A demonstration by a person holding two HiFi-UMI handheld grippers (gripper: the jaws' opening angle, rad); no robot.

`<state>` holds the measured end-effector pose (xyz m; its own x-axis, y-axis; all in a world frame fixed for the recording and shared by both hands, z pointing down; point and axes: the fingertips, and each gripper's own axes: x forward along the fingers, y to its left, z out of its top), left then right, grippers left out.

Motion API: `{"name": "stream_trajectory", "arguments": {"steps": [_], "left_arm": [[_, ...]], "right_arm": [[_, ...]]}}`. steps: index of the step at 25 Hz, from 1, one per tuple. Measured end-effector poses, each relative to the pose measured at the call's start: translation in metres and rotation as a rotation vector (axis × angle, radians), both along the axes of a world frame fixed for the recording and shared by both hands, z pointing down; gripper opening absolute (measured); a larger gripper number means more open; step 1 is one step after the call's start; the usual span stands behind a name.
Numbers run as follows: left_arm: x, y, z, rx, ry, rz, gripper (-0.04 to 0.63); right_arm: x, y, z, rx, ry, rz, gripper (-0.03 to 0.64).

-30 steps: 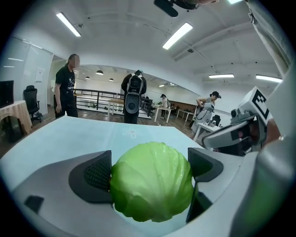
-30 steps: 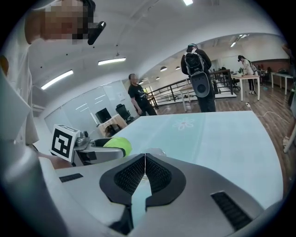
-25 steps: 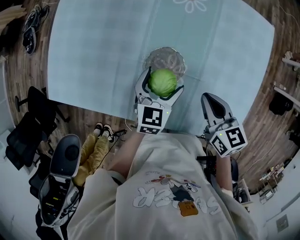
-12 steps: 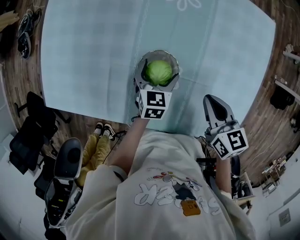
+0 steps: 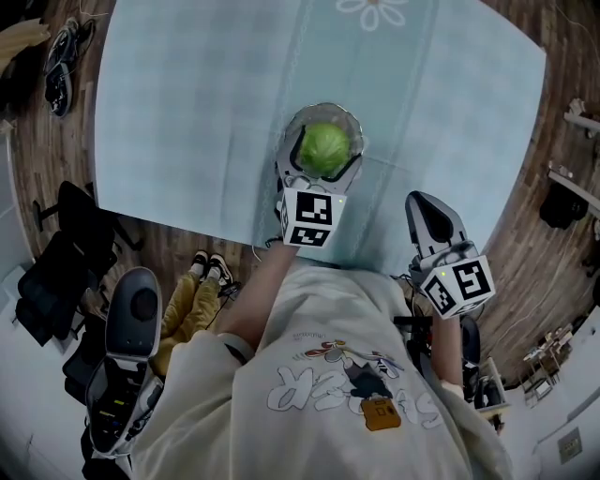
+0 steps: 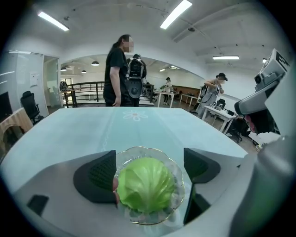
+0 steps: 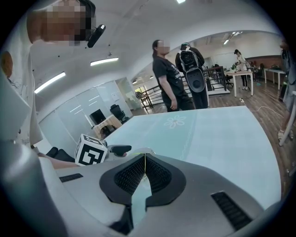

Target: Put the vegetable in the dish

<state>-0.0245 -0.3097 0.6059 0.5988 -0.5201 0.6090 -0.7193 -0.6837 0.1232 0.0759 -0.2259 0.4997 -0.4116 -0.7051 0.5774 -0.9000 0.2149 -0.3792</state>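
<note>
A round green cabbage (image 5: 324,147) (image 6: 146,183) lies in a clear glass dish (image 5: 323,110) (image 6: 138,151) on the light blue table (image 5: 187,112). My left gripper (image 5: 323,161) (image 6: 147,170) reaches over the dish with the cabbage between its jaws, which are closing. The left pad (image 6: 98,177) sits against the cabbage, while the right pad (image 6: 200,163) stands clear of it with a gap. My right gripper (image 5: 424,201) (image 7: 144,172) hangs over the table's near edge to the right, its pads pressed together with nothing in them.
A flower print (image 5: 380,11) marks the far side of the tablecloth. Black chairs (image 5: 56,272) and cables stand on the wooden floor at the left. Behind the table a person (image 6: 118,69) stands, with desks and other people further back.
The left gripper carried the cabbage forward over the dish and came down; the cabbage now rests in the dish. The right gripper has stayed in place.
</note>
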Motion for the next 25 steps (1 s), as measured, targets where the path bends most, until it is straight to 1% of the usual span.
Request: {"name": "stream_trajectory", "arguments": {"steps": [3, 5, 8, 10, 13, 14, 15, 17, 18, 20, 25], "left_arm": [[0.000, 0.009, -0.008, 0.003, 0.015, 0.006, 0.440], [-0.001, 0.011, -0.019, 0.002, 0.045, 0.011, 0.368], [0.000, 0.018, -0.038, 0.015, 0.069, 0.029, 0.316], [-0.001, 0.027, -0.043, 0.014, 0.070, 0.023, 0.285], [-0.012, 0.037, -0.058, 0.028, 0.076, 0.015, 0.216], [-0.016, 0.040, -0.065, 0.037, 0.081, 0.010, 0.187], [-0.020, 0.043, -0.071, 0.047, 0.085, 0.000, 0.143], [-0.031, 0.047, -0.083, 0.071, 0.090, -0.029, 0.038], [-0.035, 0.049, -0.089, 0.078, 0.094, -0.039, 0.020], [-0.040, 0.057, -0.101, 0.084, 0.107, -0.050, 0.008], [-0.049, 0.088, -0.138, 0.105, 0.159, -0.048, 0.008]], "right_arm": [[-0.002, 0.004, -0.005, 0.016, 0.005, -0.003, 0.023], [-0.006, 0.005, -0.009, 0.030, 0.010, -0.006, 0.023], [-0.009, 0.008, -0.016, 0.051, 0.015, -0.013, 0.023], [-0.010, 0.012, -0.023, 0.066, 0.019, -0.017, 0.023], [-0.016, 0.020, -0.033, 0.090, 0.029, -0.019, 0.023], [-0.018, 0.023, -0.037, 0.098, 0.033, -0.018, 0.023], [-0.020, 0.025, -0.040, 0.104, 0.037, -0.017, 0.023], [-0.024, 0.030, -0.044, 0.114, 0.043, -0.016, 0.023], [-0.025, 0.032, -0.046, 0.120, 0.046, -0.017, 0.023], [-0.025, 0.038, -0.050, 0.127, 0.048, -0.018, 0.023], [-0.035, 0.056, -0.063, 0.159, 0.062, -0.034, 0.023]]}}
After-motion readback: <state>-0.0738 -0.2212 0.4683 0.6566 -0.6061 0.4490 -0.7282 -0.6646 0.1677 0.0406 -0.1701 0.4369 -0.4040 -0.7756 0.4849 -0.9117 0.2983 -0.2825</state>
